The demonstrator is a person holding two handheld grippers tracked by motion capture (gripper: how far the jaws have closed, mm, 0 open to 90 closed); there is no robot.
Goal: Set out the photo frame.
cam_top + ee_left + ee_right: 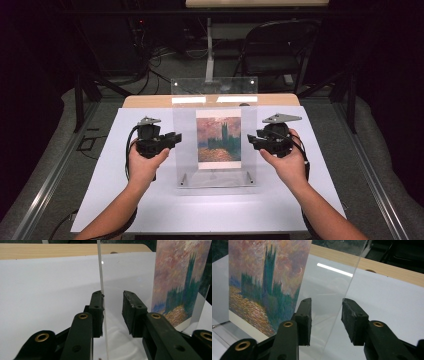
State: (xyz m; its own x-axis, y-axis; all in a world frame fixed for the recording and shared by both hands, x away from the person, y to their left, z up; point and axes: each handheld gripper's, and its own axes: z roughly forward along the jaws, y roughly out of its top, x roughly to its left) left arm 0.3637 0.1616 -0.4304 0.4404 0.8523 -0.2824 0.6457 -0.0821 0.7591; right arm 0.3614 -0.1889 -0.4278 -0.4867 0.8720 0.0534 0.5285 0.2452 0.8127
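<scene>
The clear frame (215,145) with its painted print (218,138) stands mid-table. At 9 o'clock the left gripper (172,138) and at 3 o'clock the right gripper (252,141) each straddle an edge, 2 jaws apart, not pressing.

Count: 1 clear acrylic frame (215,145) at frame centre, 1 painting print (218,139) in it. 2 grippers: left gripper (172,140) centre-left, right gripper (254,141) centre-right. 1 white sheet (150,205) on 1 tabletop (150,101). 1 folding chair (275,47) upper right.
</scene>
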